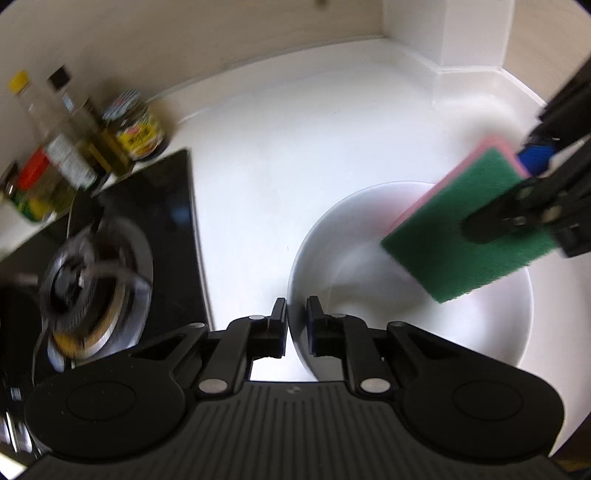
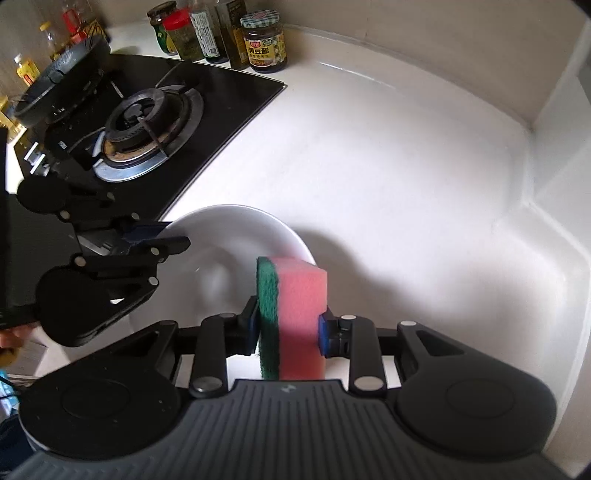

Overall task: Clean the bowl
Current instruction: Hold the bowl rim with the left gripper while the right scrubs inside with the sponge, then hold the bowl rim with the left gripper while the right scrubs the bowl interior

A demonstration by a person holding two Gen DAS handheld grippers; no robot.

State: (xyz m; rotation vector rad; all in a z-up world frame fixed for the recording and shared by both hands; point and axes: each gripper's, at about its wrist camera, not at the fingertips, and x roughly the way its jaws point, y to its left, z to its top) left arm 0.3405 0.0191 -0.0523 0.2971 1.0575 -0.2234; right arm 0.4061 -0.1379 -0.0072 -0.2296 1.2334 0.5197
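Note:
A white bowl (image 1: 388, 314) (image 2: 229, 236) stands on the white counter beside the hob. My left gripper (image 1: 297, 319) (image 2: 164, 236) grips the bowl's near-left rim, with one finger inside the wall and one outside. In my right gripper (image 2: 288, 328) (image 1: 517, 184) sits a pink sponge with a green scouring face (image 2: 299, 295) (image 1: 461, 240), the pads shut on its two broad sides. The sponge hangs over the bowl's right side, its lower end dipping inside the rim. Whether it touches the bowl's wall I cannot tell.
A black glass hob (image 2: 207, 96) with a gas burner (image 2: 147, 114) lies left of the bowl, a dark pan (image 2: 62, 81) on its far ring. Jars and bottles (image 2: 229, 33) line the back wall. White counter (image 2: 388, 184) runs right to a wall corner.

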